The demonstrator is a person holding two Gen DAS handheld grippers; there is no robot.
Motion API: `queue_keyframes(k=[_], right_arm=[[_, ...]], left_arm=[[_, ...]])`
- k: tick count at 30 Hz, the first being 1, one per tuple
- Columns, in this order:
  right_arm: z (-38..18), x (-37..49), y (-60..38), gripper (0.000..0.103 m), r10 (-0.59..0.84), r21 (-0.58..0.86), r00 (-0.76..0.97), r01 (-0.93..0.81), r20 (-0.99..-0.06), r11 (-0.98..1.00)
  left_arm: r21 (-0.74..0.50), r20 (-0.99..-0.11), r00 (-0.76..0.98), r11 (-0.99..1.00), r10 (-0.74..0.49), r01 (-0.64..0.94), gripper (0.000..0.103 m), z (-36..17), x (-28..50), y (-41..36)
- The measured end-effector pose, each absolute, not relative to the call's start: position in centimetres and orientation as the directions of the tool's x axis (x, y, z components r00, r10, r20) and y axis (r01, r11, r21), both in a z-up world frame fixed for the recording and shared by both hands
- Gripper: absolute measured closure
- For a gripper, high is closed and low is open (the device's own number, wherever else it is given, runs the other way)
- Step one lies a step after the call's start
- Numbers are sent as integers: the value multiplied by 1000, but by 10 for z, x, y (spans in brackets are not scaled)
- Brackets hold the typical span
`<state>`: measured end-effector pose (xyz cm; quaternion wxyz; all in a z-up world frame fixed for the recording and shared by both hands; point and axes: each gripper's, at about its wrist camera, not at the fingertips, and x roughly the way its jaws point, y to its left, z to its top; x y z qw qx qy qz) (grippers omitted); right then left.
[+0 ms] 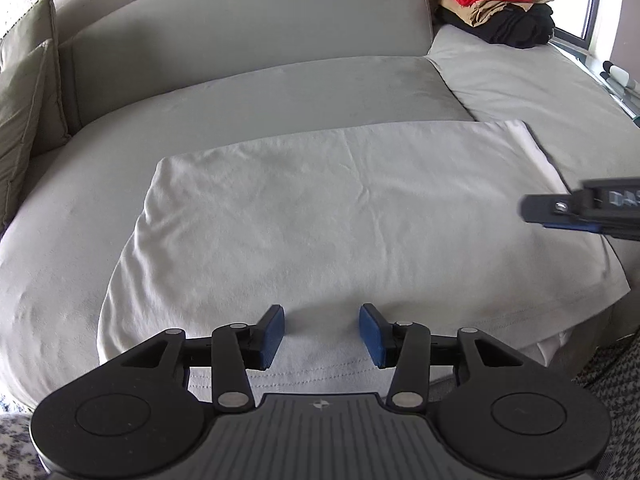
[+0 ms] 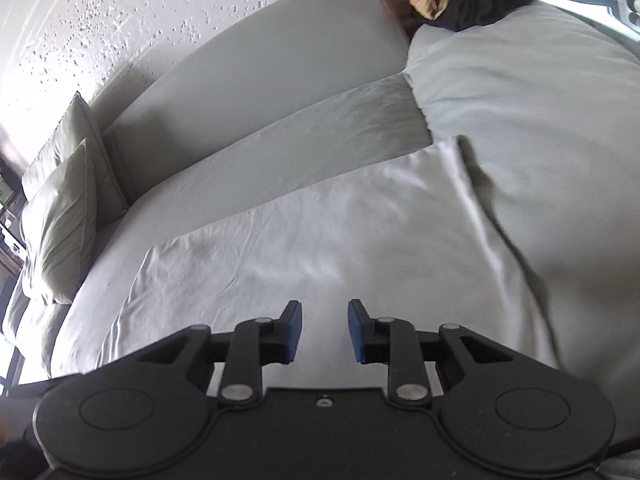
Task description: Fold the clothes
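We are working over a white garment [image 1: 352,216] that is lying flat on the grey sofa [image 1: 280,92], folded into a broad rectangle across the seat cushion. Its near hem is hanging slightly over the front edge of the seat, and its right end is reaching the seam where the next cushion begins.

We are holding the left gripper [image 1: 322,334] above the near hem of the garment. Its jaws are standing partly apart, with a clear gap between the blue pads [image 1: 272,338], and they are gripping nothing; cloth is showing through the gap below them.

We are holding the right gripper [image 2: 324,330] over the right half of the garment [image 2: 320,240]. Its jaws are standing narrowly apart and are also empty. In the left wrist view this gripper [image 1: 532,210] is entering from the right edge, blurred, near the garment's right side.

A stack [image 1: 498,4] of folded clothes is sitting at the far right corner of the sofa, a red item on top, then a tan one, then black ones. Two olive cushions [image 1: 24,92] are leaning at the far left end. A speckled wall [image 2: 100,12] is rising behind the backrest.
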<state>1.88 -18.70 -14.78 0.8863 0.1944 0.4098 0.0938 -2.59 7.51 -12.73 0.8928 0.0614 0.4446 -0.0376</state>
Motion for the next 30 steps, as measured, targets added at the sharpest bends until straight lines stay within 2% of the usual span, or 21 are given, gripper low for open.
queue_keyframes(k=[3,7,10,15,17,23,30], right_arm=[[-155,9,-186,78,320,384,632,-38,-706,923],[-151,-22,-207,77,359,413,594,-49,-720,909],[-152,-47,-232,69,405,508,588,12,-701,861],[-179,-69,-262,57,601,824,609,166,-518,542],[-204,-75,-266,58,639,890,623,267,-452,369],[-251,-84,-271,63,614,918,707,388,-351,79],[-264,-82,-257,63,615,935,750,349,-243,-57]], left_arm=[[73,-798,603,990,-17,124,54,-128,-27,78],[64,-798,603,990,-23,123,53,-128,-29,81],[66,-797,603,990,-21,122,53,-127,-29,81],[94,-793,609,988,-1,124,53,-127,-30,77],[104,-791,612,987,6,125,53,-127,-31,75],[98,-791,612,988,7,116,52,-128,-31,76],[101,-791,612,988,11,113,51,-129,-30,75]])
